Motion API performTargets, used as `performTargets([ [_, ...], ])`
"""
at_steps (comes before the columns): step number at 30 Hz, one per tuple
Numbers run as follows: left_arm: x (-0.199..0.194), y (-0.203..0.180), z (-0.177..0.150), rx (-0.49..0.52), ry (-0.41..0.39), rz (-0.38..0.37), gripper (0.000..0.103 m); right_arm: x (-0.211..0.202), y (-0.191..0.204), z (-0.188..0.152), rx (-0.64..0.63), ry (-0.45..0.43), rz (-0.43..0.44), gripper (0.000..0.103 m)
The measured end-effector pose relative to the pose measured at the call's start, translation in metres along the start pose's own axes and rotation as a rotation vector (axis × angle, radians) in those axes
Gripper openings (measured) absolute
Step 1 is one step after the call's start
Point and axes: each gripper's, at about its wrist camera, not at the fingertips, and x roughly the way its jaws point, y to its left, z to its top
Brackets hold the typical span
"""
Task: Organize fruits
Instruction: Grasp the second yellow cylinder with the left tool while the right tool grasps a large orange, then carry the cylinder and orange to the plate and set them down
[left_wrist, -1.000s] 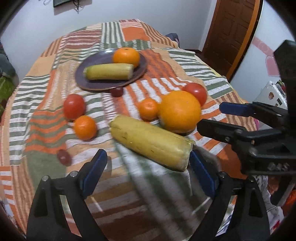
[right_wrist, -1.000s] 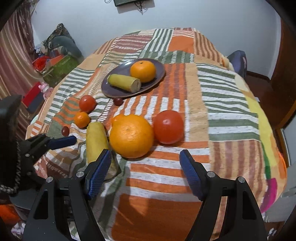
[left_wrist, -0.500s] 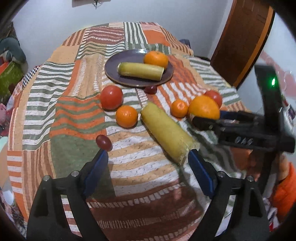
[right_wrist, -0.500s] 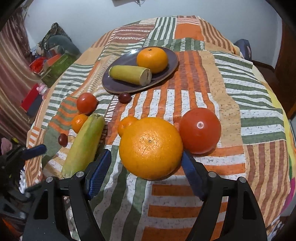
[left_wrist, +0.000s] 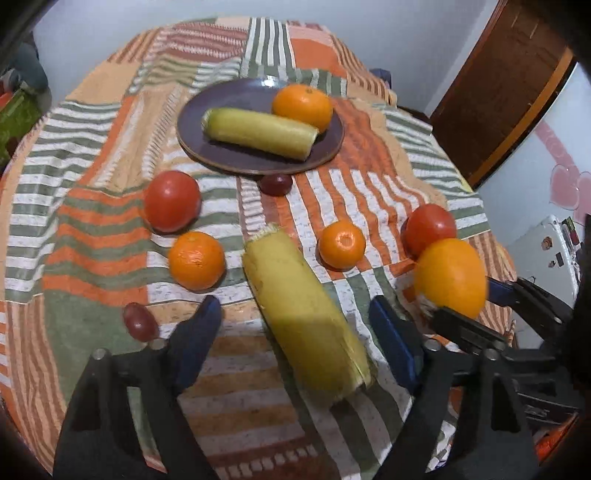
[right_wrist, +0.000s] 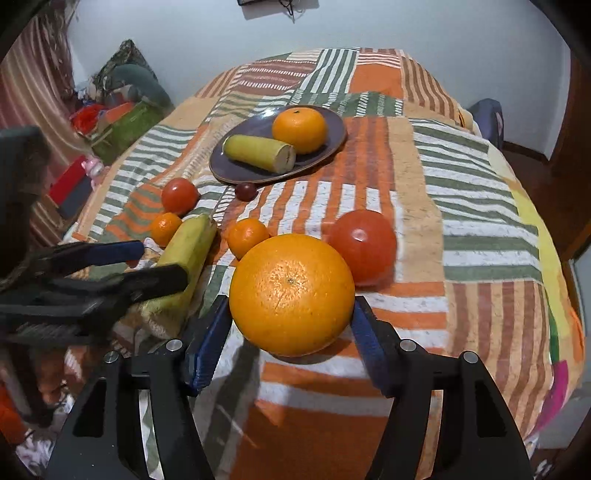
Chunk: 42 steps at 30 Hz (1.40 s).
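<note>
My right gripper (right_wrist: 290, 323) is shut on a large orange (right_wrist: 291, 293), its blue pads against both sides; the orange seems lifted slightly off the cloth. It also shows in the left wrist view (left_wrist: 448, 278). My left gripper (left_wrist: 295, 325) is open around a yellow corn cob (left_wrist: 304, 319) lying on the striped cloth, pads apart from it. A purple plate (left_wrist: 229, 158) at the back holds a second cob (left_wrist: 258, 133) and an orange (left_wrist: 303, 105).
Loose on the cloth lie two tomatoes (left_wrist: 171, 201) (left_wrist: 430, 225), two small oranges (left_wrist: 197, 260) (left_wrist: 341, 243) and two grapes (left_wrist: 275, 184) (left_wrist: 138, 326). The table drops off at the right; a door (left_wrist: 506, 85) stands beyond.
My right gripper has moved in and closed on the large orange. My left gripper has moved forward so that the corn cob lies between its open fingers.
</note>
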Motion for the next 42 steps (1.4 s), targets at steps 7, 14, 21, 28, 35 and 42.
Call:
performTargets([
  [7, 0.011, -0.007, -0.005, 0.023, 0.022, -0.011, 0.055, -0.006, -0.005, -0.008, -0.002, -0.005, -0.007, 0.062],
  [14, -0.004, -0.002, -0.012, 0.094, 0.063, -0.053, 0.041, -0.011, -0.008, -0.007, 0.003, -0.021, 0.002, 0.062],
  [21, 0.017, -0.004, 0.0, 0.1, 0.108, -0.029, 0.041, -0.011, -0.005, -0.002, -0.006, -0.025, -0.003, 0.062],
  [28, 0.021, -0.007, 0.005, 0.123, 0.071, 0.007, 0.04, -0.015, -0.004, 0.003, -0.005, -0.036, -0.003, 0.062],
  [35, -0.013, 0.002, 0.013, 0.113, 0.009, -0.011, 0.038, -0.02, 0.001, 0.027, -0.056, -0.073, -0.024, 0.062],
  [42, -0.045, 0.01, 0.035, 0.109, -0.078, -0.025, 0.038, -0.016, 0.005, 0.067, -0.091, -0.11, -0.034, 0.062],
])
